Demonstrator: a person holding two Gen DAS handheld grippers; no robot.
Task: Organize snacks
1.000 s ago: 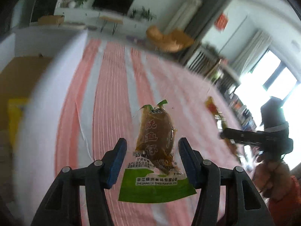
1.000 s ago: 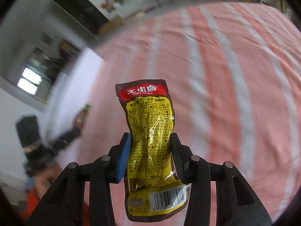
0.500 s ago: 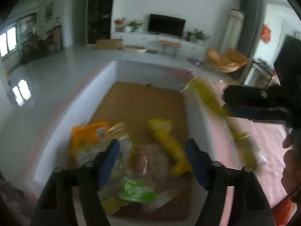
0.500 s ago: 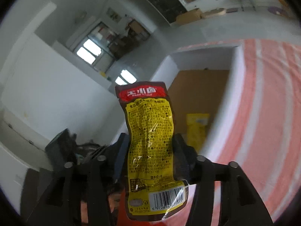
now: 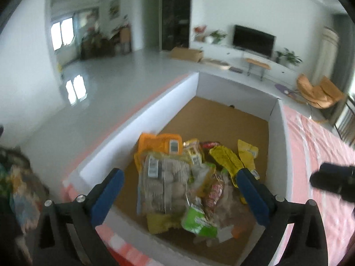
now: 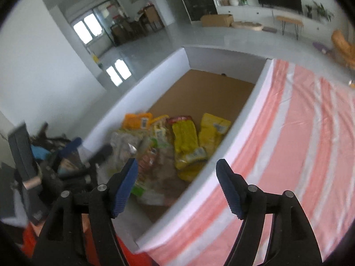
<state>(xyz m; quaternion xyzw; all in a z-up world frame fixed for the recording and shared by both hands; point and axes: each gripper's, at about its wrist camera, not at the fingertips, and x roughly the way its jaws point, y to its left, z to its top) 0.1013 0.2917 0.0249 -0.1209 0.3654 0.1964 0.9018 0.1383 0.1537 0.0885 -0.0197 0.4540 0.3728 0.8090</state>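
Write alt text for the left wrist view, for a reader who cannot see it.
The open, empty left gripper hangs above a white-walled box with a brown floor, where snack packets lie piled: orange, yellow, green and clear ones. A pink-and-white striped cloth lies to the right, a living room behind.

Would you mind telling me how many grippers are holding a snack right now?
0. The left gripper hangs open over the snack pile in the box; the right gripper hangs open above the box's edge.
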